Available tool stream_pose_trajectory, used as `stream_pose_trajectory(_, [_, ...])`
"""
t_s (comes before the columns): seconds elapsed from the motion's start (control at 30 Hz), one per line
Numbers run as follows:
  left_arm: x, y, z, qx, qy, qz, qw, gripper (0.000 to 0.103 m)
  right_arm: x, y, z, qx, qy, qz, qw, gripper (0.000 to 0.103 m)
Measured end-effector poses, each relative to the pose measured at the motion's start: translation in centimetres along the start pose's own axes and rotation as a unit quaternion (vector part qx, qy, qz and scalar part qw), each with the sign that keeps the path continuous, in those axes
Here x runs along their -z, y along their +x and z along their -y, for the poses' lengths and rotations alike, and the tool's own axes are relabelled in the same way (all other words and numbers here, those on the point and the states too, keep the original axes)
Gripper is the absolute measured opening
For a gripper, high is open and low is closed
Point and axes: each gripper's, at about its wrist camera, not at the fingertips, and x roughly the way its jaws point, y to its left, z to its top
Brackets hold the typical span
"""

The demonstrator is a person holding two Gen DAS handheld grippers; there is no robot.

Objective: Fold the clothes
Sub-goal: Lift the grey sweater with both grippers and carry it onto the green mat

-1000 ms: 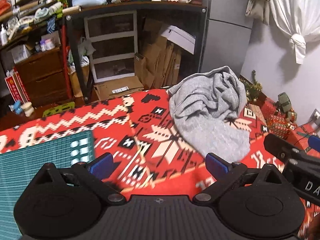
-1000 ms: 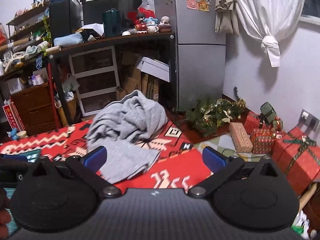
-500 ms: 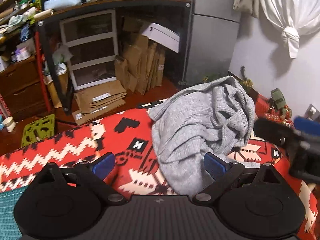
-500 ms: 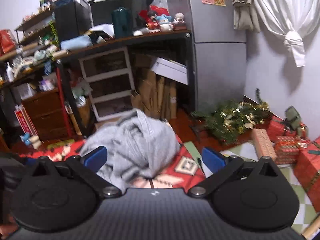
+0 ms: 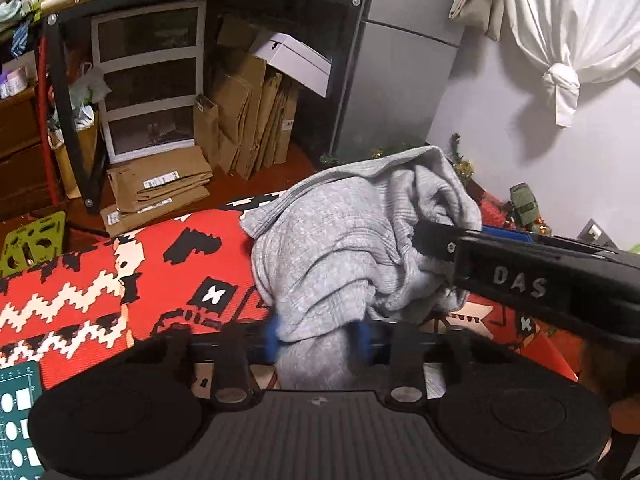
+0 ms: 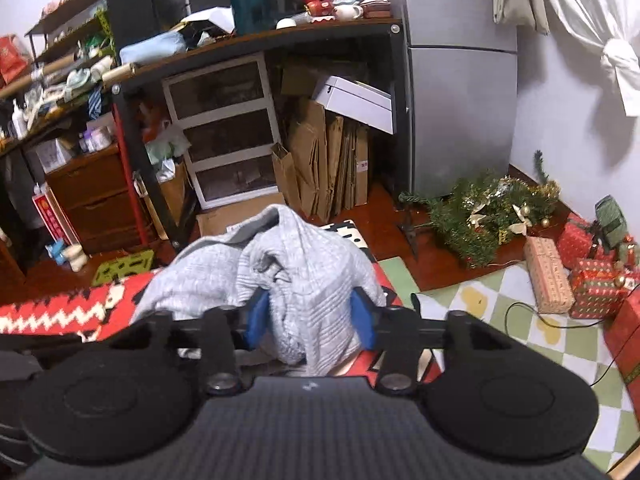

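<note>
We clamp the left gripper [image 5: 318, 338] on the crumpled grey knitted sweater [image 5: 352, 240]; our right gripper [image 6: 310, 322] pinches it too.

**Both grippers closed in on cloth**

Our left gripper [image 5: 318, 338] has its blue fingers [image 5: 272, 338] drawn close, a bunch of the grey sweater [image 5: 340, 248] pinched between them. Our right gripper [image 6: 310, 318] does the same, blue pads [image 6: 254, 316] pressing a fold from either side. In the left wrist view, the right gripper's black body reaches in from the right, just beside ours.
</note>
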Motion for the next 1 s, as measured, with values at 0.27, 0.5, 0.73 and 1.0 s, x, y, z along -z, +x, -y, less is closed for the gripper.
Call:
stream_pose_trajectory(0.27, [1.5,-2.5,-0.3,-0.005,-0.014,-0.011,0.9998,0.017,2.3,-3.3,-1.8,-0.018,0.003,-0.025,1.0,0.032])
stream_pose_trajectory(0.5, [5.5,-7.6,-0.6,-0.031,-0.01,-0.033,0.9989,0.017,7.5,-10.0,-5.2,-0.046,-0.006,-0.04,0.998,0.03])
stream_pose_trajectory(0.73, [11.5,-14.2,-2.1,-0.042,-0.031,-0.048,0.9975,0.017,13.3,-18.7,-10.5,-0.074,-0.021,-0.053,0.996,0.03])
stream_pose_trajectory(1.0, [17.4,-21.9,-5.4,-0.052,-0.093,-0.055,0.9928,0.016,17.7,-26.8,-16.3,-0.121,-0.025,-0.079,0.989,0.03])
